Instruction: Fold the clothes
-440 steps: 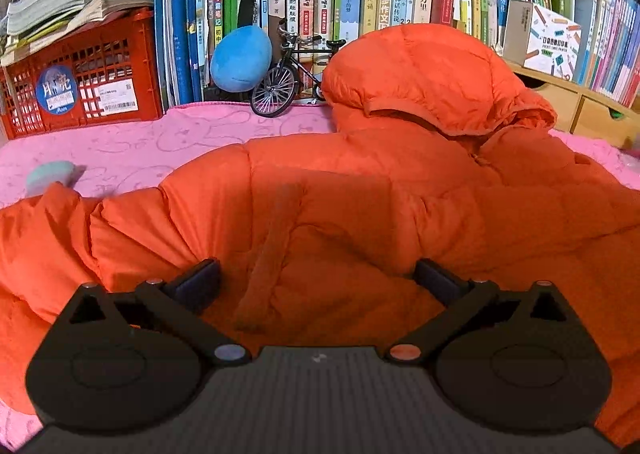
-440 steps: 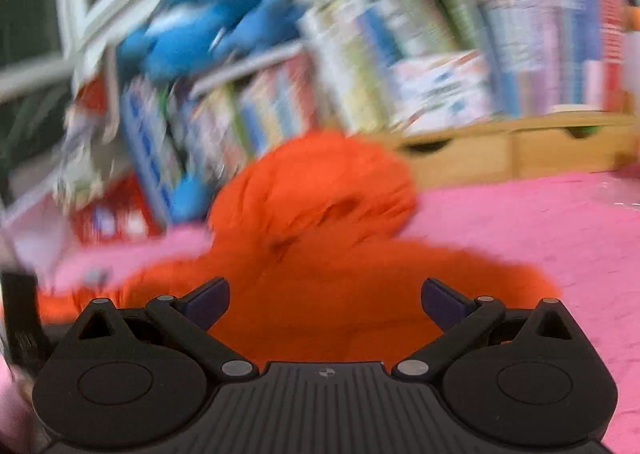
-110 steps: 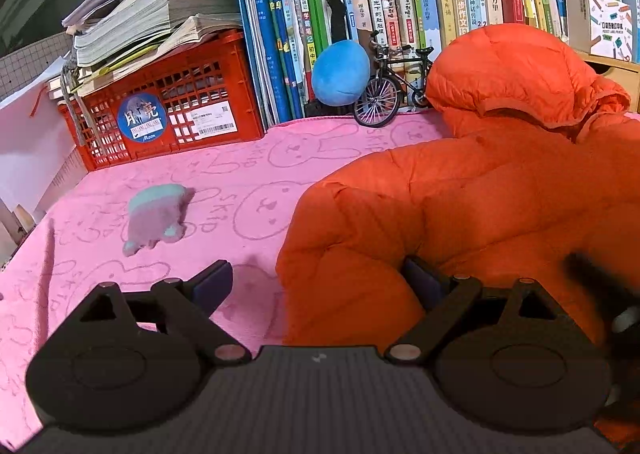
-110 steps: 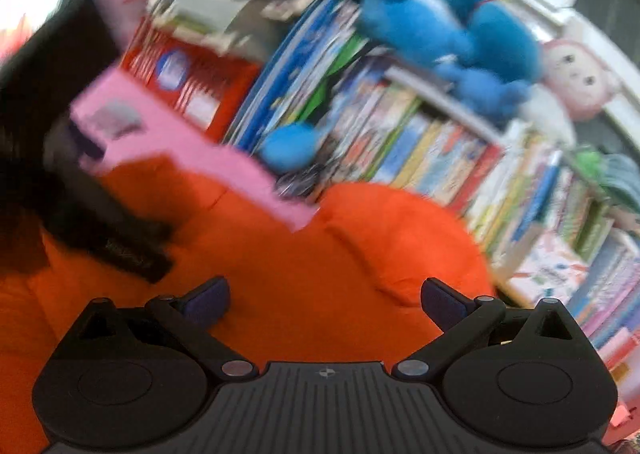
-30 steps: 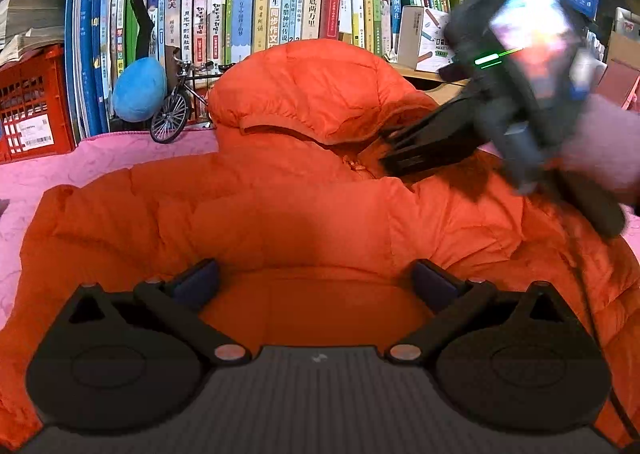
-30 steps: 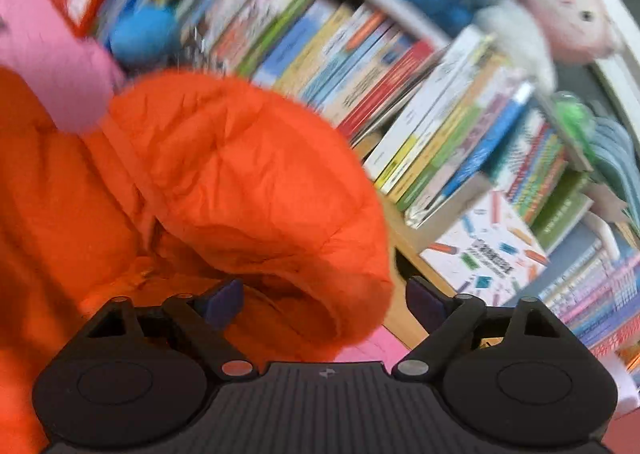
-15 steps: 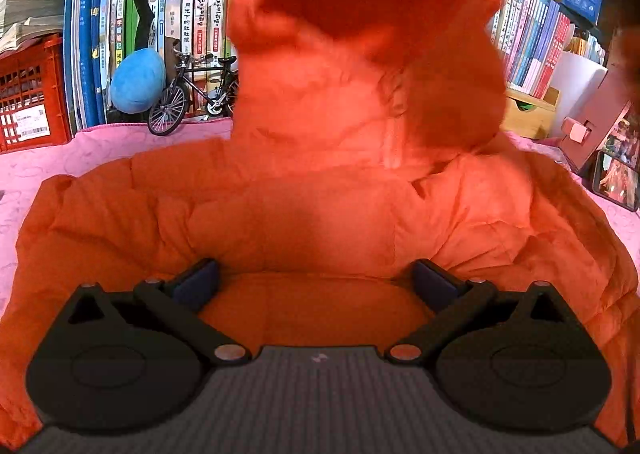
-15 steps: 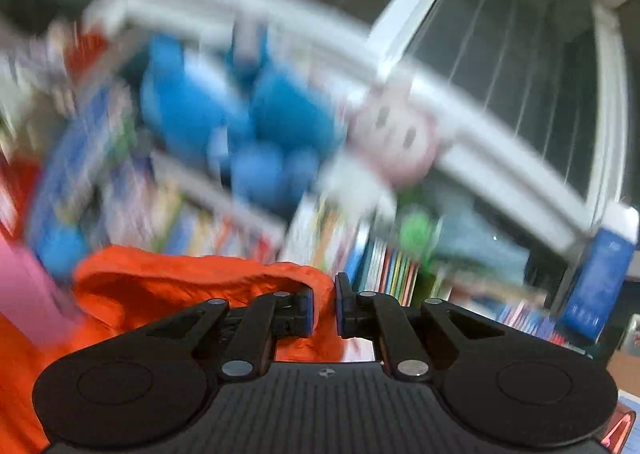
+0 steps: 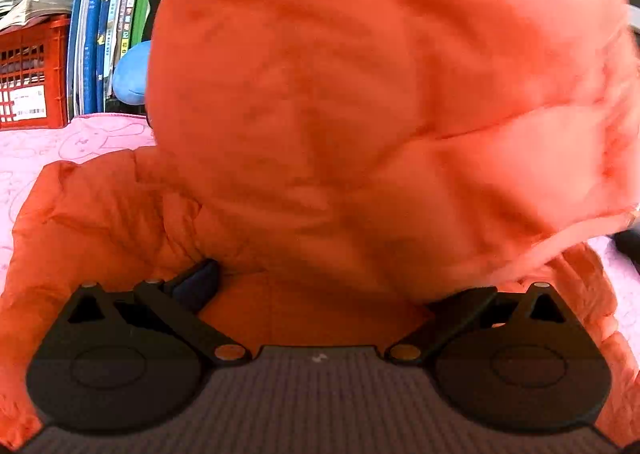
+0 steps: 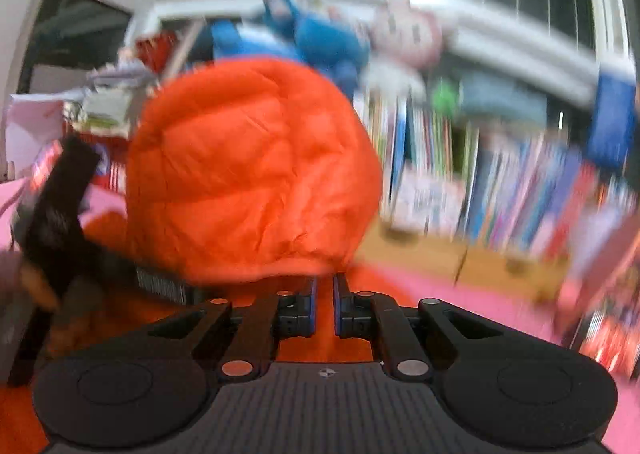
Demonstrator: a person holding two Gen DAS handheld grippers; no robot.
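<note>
1. My right claw [image 10: 324, 308] is pressed together on the rim of the orange jacket's hood [image 10: 248, 169], with a strip of orange fabric caught between the blue pads.
2. The hood is lifted off the pink bench [image 10: 472, 306] and bulges up just beyond my right claw, hiding part of the bookshelf [image 10: 500, 189] behind it.
3. My left claw [image 9: 320, 286] is spread wide, its fingers [image 9: 196, 286] resting against the orange jacket [image 9: 120, 221] and gripping nothing.
4. In the left wrist view the raised hood fills most of the frame, hanging over the jacket's body, which lies spread on the pink bench.
5. Left of the jacket stands a red crate [image 9: 32, 73], with upright books [image 9: 104, 25] and a blue ball [image 9: 130, 73] between the crate and the jacket.
6. The right wrist view is blurred; plush toys [image 10: 320, 37] sit above the bookshelf.
</note>
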